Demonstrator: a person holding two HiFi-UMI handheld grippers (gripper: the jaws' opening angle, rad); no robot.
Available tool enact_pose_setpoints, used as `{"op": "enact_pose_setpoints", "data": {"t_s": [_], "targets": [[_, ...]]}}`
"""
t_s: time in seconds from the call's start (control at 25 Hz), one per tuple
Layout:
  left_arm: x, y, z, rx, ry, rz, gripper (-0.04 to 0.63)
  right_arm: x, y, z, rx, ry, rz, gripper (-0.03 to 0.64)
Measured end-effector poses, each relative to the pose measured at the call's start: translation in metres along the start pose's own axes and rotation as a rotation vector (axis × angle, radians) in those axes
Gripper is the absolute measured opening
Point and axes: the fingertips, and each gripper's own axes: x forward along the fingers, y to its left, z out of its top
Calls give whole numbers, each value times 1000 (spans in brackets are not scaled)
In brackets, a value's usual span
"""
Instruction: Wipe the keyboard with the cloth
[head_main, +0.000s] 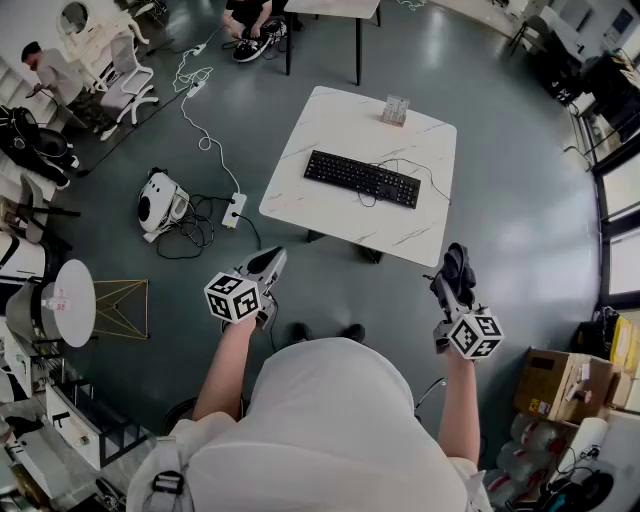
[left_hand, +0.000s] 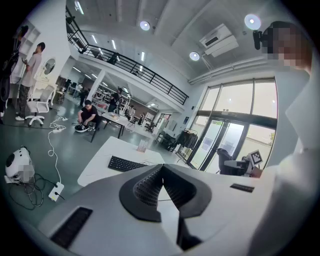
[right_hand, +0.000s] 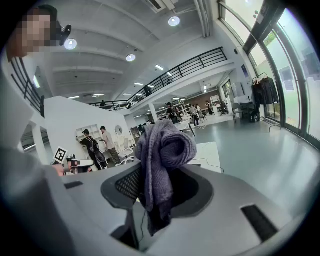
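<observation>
R gripper (head_main: 452, 285) clamped on grey knit cloth (right_hand: 165, 145), held off the table (head_main: 330, 125). L gripper (left_hand: 162, 169) jaws together, nothing btwn. Keyboard (head_main: 361, 179) black, key legends too small to read.

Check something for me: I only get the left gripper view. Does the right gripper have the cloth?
Observer: Yes. The right gripper is shut on the cloth, which bunches up above its jaws.
Operator: Is it over the keyboard?
Observer: No. In the head view, it and the left gripper are both held short of the table, on the person's side. Nothing is touching the keyboard.
</observation>
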Motion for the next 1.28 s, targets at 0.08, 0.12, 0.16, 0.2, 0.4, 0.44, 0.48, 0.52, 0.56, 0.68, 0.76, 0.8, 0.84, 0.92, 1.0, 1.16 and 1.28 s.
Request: {"op": "enact_pose_setpoints", "data": {"t_s": [0.08, 0.12, 0.16, 0.2, 0.4, 0.44, 0.48, 0.52, 0.56, 0.68, 0.76, 0.8, 0.84, 0.92, 1.0, 1.16, 1.28], "targets": [[0, 0, -1, 1, 0, -1, 14, 0, 0, 0, 0, -1, -1, 160], [0, 0, -2, 1, 1, -2, 14, 0, 0, -1, 0, -2, -2, 160], [1, 0, -2, 1, 1, -2, 14, 0, 0, -1, 0, -2, -2, 160], [1, 0, -3, 1, 2, -2, 14, 1, -1, -2, 1, -1, -1, 160], [2, 0, -2, 2, 3, 1, 14, 2, -3, -2, 3, 1, -1, 160], [2, 0, -2, 2, 3, 1, 14, 2, -3, -2, 3, 0, -1, 160], [2, 0, -2, 3, 2, 2, 14, 2, -3, -1, 2, -1, 0, 160], [2, 0, -2, 3, 2, 2, 14, 2, -2, -1, 1, -2, 1, 160], [2, -1, -2, 3, 3, 3, 14, 2, -2, 0, 2, -3, 3, 160], [3, -2, -4, 3, 5, 6, 14, 4, -3, -1, 16, -1, 14, 160], [3, -3, -5, 3, 5, 11, 14, 5, -4, -2, 23, 6, 19, 160], [3, -3, -6, 3, 5, 14, 14, 5, -5, -3, 25, 9, 22, 160], [3, -4, -6, 2, 4, 17, 14, 5, -6, -3, 25, 12, 26, 160], [3, -6, -7, 1, 2, 24, 14, 6, -8, -3, 23, 15, 37, 160], [4, -8, -8, -1, 0, 31, 14, 6, -11, -4, 21, 18, 43, 160], [8, -14, -14, -10, -4, 48, 14, 6, -23, -2, 26, 23, 52, 160], [15, -22, -18, -19, -8, 61, 14, 4, -35, 0, 26, 29, 63, 160]]}}
